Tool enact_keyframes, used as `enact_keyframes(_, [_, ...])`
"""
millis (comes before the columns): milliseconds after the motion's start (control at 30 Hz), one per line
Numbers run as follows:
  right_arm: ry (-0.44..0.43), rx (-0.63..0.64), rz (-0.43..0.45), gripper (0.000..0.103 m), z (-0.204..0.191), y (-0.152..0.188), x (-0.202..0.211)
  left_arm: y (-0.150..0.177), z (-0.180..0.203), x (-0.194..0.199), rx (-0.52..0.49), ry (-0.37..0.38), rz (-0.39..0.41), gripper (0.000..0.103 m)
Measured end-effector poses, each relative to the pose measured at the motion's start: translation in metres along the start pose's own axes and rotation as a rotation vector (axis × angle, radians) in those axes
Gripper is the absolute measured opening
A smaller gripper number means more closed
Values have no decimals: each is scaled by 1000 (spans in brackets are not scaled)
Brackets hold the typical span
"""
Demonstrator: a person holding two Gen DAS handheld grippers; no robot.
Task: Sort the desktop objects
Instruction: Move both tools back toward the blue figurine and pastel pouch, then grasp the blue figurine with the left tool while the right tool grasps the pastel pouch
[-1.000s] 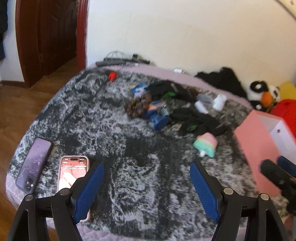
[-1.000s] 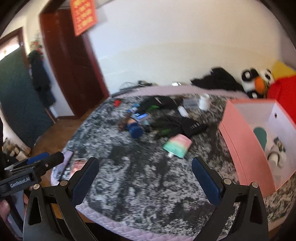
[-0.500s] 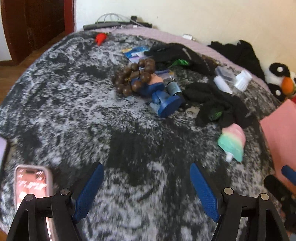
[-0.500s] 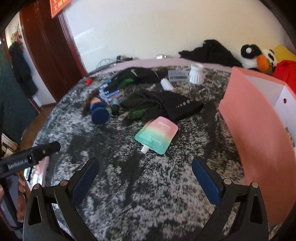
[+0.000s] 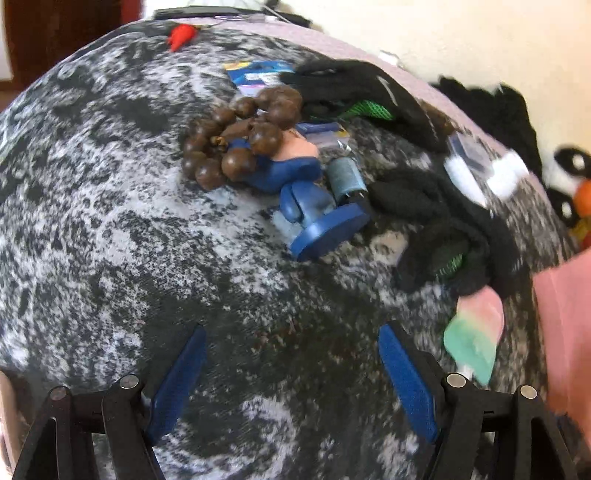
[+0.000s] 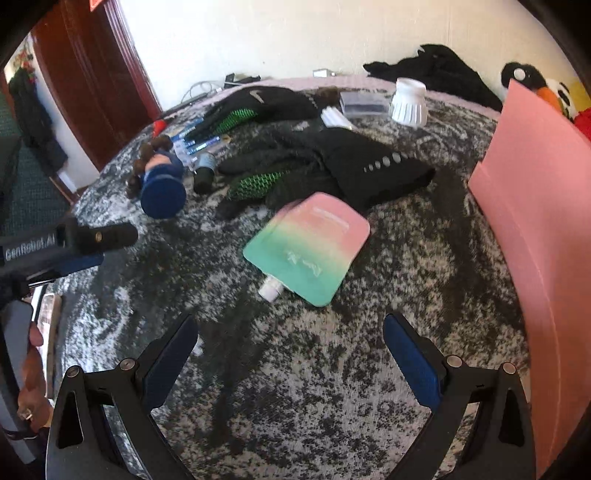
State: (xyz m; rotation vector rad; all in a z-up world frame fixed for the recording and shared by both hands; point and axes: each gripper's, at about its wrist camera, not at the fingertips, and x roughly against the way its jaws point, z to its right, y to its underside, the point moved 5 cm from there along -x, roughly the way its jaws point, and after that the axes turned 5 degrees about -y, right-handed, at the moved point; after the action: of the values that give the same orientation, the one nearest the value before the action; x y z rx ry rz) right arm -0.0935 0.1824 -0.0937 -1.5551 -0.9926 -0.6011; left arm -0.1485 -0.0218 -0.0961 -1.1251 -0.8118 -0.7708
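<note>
A pink-and-green spouted pouch [image 6: 308, 247] lies on the mottled grey cloth just ahead of my open, empty right gripper [image 6: 291, 336]; it also shows at the right of the left wrist view [image 5: 474, 338]. A blue figurine on a round base [image 5: 314, 214] lies beside a string of brown wooden beads [image 5: 236, 142], some way ahead of my open, empty left gripper [image 5: 291, 347]. Black gloves with green mesh [image 6: 317, 170] lie behind the pouch. The pink box [image 6: 543, 206] stands at the right.
A small dark bottle [image 6: 205, 171], blue pens [image 6: 195, 142], a white cap [image 6: 408, 101], a clear case [image 6: 364, 103] and a red item [image 5: 179, 35] lie further back. A panda plush [image 6: 543, 88] sits behind the box. A phone [image 6: 50, 321] lies at the left edge.
Both grippers have moved forward over the cloth. The left one closed in on the figurine and beads, leaving the phones behind. The right one closed in on the pouch. Both stayed open.
</note>
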Motion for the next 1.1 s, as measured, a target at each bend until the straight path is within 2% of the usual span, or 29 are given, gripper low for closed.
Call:
enact_keyframes(67, [-2, -3, -4, 102, 2, 2, -3, -3, -4, 0, 46, -19, 38, 81])
enact_keyframes(267, [-16, -18, -4, 102, 11, 3, -6, -22, -6, -3, 186, 2, 111, 81])
enact_keyframes(367, [-26, -26, 5, 102, 14, 1, -6, -35, 7, -13, 189, 14, 117, 81])
enact_keyframes(600, [-35, -20, 38, 102, 19, -8, -6, -54, 28, -56, 197, -14, 61, 80])
enact_keyframes(733, [-34, -31, 53, 102, 25, -17, -11, -62, 30, -65, 188, -36, 90, 80])
enact_keyframes(800, [-33, -30, 62, 102, 26, -23, -15, -64, 27, -67, 179, -40, 101, 69])
enact_keyframes(867, [-22, -21, 62, 102, 25, -29, -22, -61, 22, -64, 167, -28, 96, 44])
enact_keyframes(1100, [45, 44, 58, 103, 20, -47, -47, -51, 4, -53, 128, 14, 77, 40])
